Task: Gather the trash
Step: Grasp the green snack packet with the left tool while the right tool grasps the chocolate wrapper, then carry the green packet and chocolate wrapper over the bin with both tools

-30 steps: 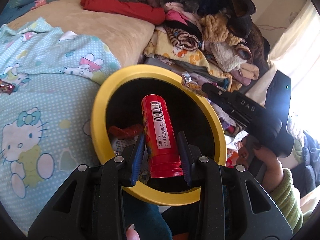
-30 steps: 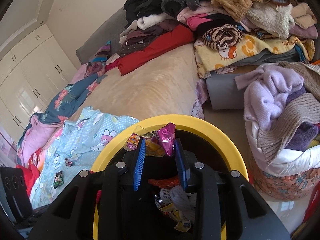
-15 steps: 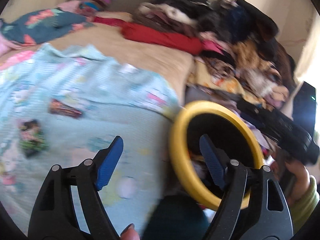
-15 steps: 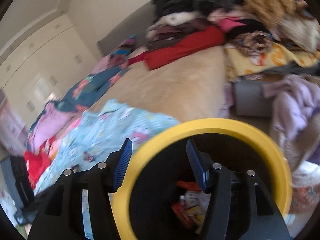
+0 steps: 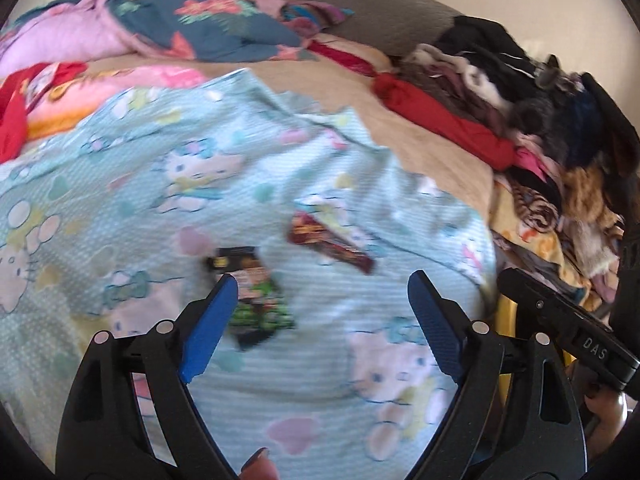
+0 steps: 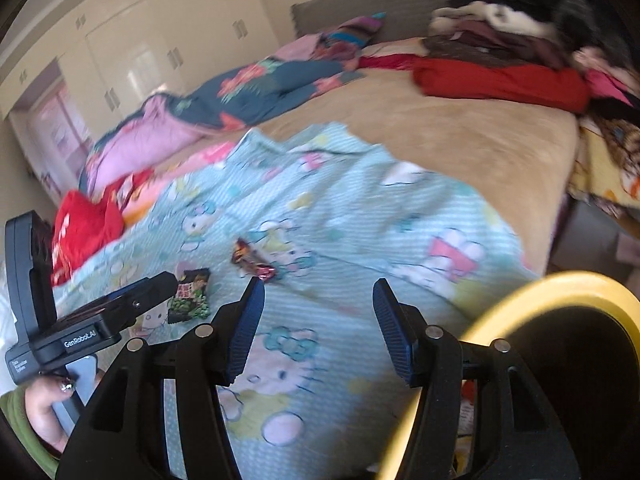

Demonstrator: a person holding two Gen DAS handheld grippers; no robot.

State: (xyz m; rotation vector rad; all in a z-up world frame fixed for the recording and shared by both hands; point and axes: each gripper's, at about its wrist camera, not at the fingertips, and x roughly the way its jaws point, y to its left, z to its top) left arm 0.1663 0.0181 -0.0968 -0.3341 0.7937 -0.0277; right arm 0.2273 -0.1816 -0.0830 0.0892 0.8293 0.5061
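Observation:
My left gripper (image 5: 320, 320) is open and empty above the light blue cartoon blanket (image 5: 120, 208). A green and black snack packet (image 5: 256, 300) lies just ahead of its left finger. A dark red wrapper (image 5: 328, 242) lies a little farther, between the fingers' lines. My right gripper (image 6: 318, 324) is open and empty over the same blanket (image 6: 360, 208). In its view the green packet (image 6: 191, 294) and the red wrapper (image 6: 252, 261) lie ahead to the left. The yellow-rimmed trash bin (image 6: 560, 284) stands at the lower right, off the bed's edge.
A pile of clothes (image 5: 520, 92) covers the bed's right side, with a red garment (image 6: 500, 80) lying across the tan sheet. Pink and floral bedding (image 5: 160, 36) lies at the far left. White wardrobes (image 6: 152, 52) stand behind the bed.
Both grippers opened and let their trash fall into the bin: the left let go of the red tube, the right of the crumpled wrapper. Both then swung left over the blanket.

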